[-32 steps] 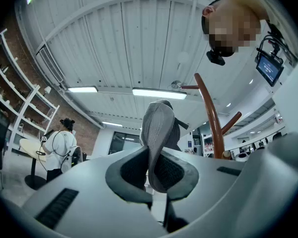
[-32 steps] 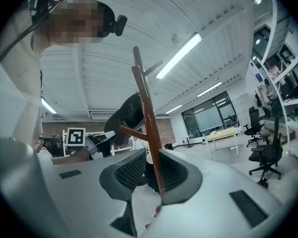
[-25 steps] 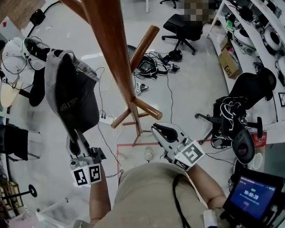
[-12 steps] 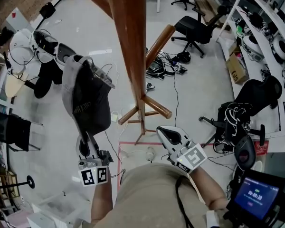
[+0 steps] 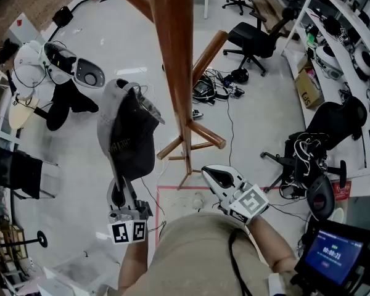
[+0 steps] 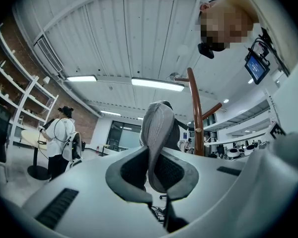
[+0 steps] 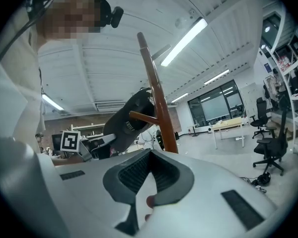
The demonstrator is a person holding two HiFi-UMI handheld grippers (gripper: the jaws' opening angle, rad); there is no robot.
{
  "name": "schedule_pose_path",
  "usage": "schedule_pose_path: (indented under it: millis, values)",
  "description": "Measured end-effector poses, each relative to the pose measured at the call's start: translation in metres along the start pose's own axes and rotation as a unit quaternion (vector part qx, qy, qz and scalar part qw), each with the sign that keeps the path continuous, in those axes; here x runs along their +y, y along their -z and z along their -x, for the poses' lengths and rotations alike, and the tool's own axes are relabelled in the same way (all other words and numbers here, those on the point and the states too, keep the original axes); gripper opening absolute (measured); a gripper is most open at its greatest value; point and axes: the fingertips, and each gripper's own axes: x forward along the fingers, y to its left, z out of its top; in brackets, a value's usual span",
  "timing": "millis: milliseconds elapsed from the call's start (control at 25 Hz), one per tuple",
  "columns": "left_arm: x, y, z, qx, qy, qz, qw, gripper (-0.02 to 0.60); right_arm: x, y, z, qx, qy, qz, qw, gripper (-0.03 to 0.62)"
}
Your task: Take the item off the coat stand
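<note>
White left hand-held gripper (image 5: 118, 190): jaws narrow, clamped on the brim of the cap, tilted slightly upward.
Cap (image 5: 128, 134): dark grey with a paler brim, held up by that brim, crown above the jaws; left of the coat stand's pole in the head view, apart from it and off the upper pegs; lower edge close to the end of one low slanted arm, contact unclear.
Right hand-held gripper (image 5: 217, 176): jaws together, nothing between them, aimed at the pole.
Coat stand (image 5: 172, 54): reddish-brown wood, upright pole with slanted pegs, between the two hand-held grippers.
Floor (image 5: 111, 60): pale, strewn with cables (image 5: 203, 88); office chairs (image 5: 250, 39) beyond the stand.
</note>
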Motion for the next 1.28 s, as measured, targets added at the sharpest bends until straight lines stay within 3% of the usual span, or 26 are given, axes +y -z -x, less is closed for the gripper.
schedule_pose_path:
  millis: [280, 1080, 1280]
  values:
    - [0.014, 0.001, 0.005, 0.005, 0.005, 0.003, 1.0, 0.032, 0.006, 0.005, -0.003, 0.009, 0.021, -0.006, 1.0, 0.017]
    - [0.027, 0.023, 0.015, 0.044, 0.041, 0.023, 0.9979, 0.032, 0.004, -0.003, 0.001, -0.009, 0.169, -0.001, 0.986, 0.018]
    - [0.024, 0.033, 0.017, 0.052, 0.047, 0.023, 0.9973, 0.032, 0.01, 0.006, -0.002, 0.001, 0.176, 0.011, 0.984, 0.018]
